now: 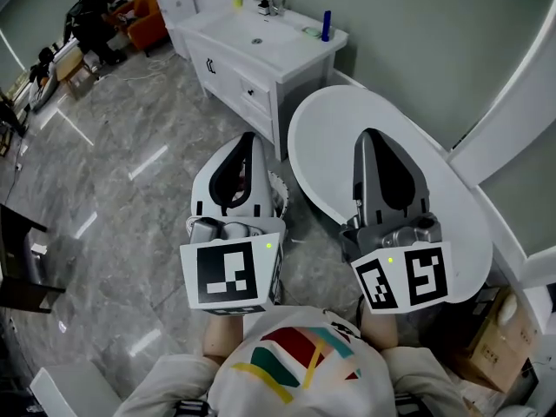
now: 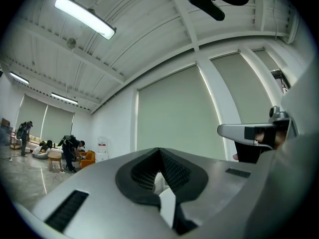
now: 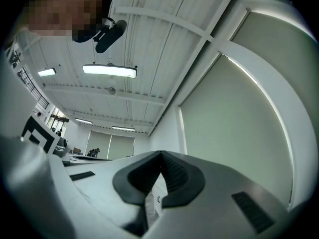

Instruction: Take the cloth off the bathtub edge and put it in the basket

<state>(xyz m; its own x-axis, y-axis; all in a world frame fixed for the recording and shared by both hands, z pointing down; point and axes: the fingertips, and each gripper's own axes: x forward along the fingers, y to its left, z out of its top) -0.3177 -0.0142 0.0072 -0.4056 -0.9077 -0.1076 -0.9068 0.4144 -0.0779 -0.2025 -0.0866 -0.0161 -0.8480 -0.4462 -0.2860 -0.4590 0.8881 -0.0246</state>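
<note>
Both grippers stand upright in front of the person's chest, tips pointing at the ceiling. In the head view the left gripper (image 1: 248, 139) is shut and empty over the grey floor, and the right gripper (image 1: 368, 134) is shut and empty over the white oval bathtub (image 1: 323, 137). The left gripper view shows its jaws (image 2: 159, 150) closed with nothing between them; the right gripper view shows the same (image 3: 161, 154). A white perforated rim, possibly the basket (image 1: 281, 191), peeks out behind the left gripper beside the tub. No cloth is in sight.
A white vanity with a sink (image 1: 261, 37) and a blue bottle (image 1: 326, 24) stands beyond the tub. A cardboard box (image 1: 501, 324) sits at lower right. People and orange chairs (image 1: 130, 16) are far back left. Marble floor spreads to the left.
</note>
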